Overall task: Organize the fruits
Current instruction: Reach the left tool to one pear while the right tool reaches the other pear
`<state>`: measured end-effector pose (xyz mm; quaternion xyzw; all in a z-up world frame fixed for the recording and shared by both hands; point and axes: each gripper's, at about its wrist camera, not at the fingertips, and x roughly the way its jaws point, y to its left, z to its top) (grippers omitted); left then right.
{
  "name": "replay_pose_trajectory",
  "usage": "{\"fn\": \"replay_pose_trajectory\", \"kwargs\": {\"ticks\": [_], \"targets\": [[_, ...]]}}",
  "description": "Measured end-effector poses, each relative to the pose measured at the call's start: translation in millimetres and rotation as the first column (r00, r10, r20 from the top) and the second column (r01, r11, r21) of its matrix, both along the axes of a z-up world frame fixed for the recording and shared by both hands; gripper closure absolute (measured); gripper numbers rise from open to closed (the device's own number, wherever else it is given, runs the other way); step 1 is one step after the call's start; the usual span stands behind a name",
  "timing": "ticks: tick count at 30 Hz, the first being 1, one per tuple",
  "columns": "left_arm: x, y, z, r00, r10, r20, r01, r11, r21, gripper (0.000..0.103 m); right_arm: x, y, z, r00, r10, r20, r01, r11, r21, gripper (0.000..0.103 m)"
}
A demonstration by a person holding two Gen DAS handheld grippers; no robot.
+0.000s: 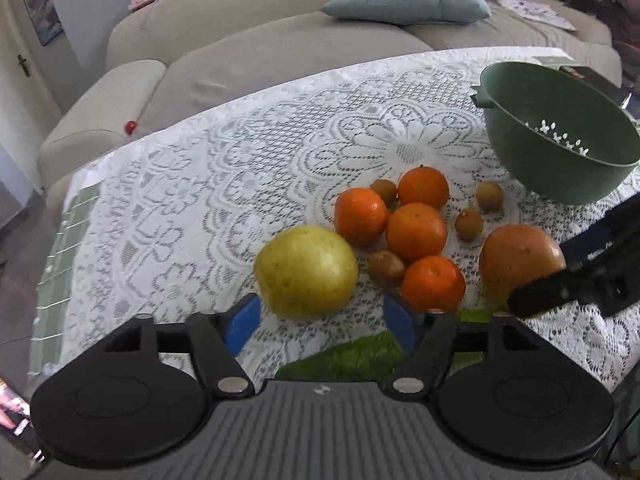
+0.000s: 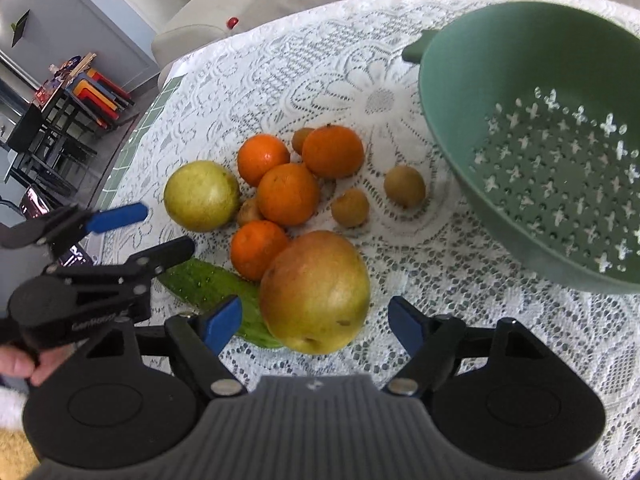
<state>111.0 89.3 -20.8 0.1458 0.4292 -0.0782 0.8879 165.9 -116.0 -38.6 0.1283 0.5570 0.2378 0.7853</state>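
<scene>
White lace tablecloth (image 1: 224, 184), beige sofa (image 1: 256, 60) behind — blue cushion (image 1: 406, 0)

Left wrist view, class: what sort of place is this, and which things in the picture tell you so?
Most likely a living room in a home. A beige sofa with a blue cushion stands behind a table under a lace cloth, where fruit lies beside a green colander.

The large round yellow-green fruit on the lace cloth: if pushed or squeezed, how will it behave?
The large round yellow-green fruit probably rolls easily, being nearly spherical. Its glossy skin may slip between pads. It looks heavy, the biggest beside the small orange mandarins.
</scene>
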Motion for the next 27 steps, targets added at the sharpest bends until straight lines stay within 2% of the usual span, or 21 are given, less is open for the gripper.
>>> {"fn": "replay_pose_trajectory", "kwargs": {"ticks": [10, 14, 19, 24, 27], "targets": [[25.2, 8.2, -18.8, 1.0, 0.015, 0.002, -0.015, 1.0, 0.016, 0.014, 5.0, -7.9, -8.2, 0.997, 0.002, -0.073, 0.003, 0.998, 0.069, 0.025], [33.0, 12.9, -26.3, 1.0, 0.015, 0.0, -0.015, 0.999, -0.032, 0.013, 6.1, -6.6, -8.7, 0.997, 0.0, -0.073, 0.006, 0.997, 0.077, 0.031], [39.4, 15.2, -37.8, 1.0, 0.006, -0.003, -0.006, 0.998, -0.056, 0.014, 9.2, -8.5, -11.6, 0.995, -0.004, -0.096, 0.012, 0.996, 0.086, 0.038], [41.8, 18.4, -38.7, 1.0, 0.011, -0.008, -0.012, 0.995, -0.098, 0.021, 11.4, -5.9, -12.0, 0.996, -0.002, -0.09, 0.009, 0.997, 0.08, 0.038], [42.2, 17.4, -38.7, 1.0, 0.023, -0.014, -0.024, 0.995, -0.098, 0.021, 11.4, -2.8, -12.5, 0.997, 0.0, -0.076, 0.005, 0.997, 0.071, 0.039]]}}
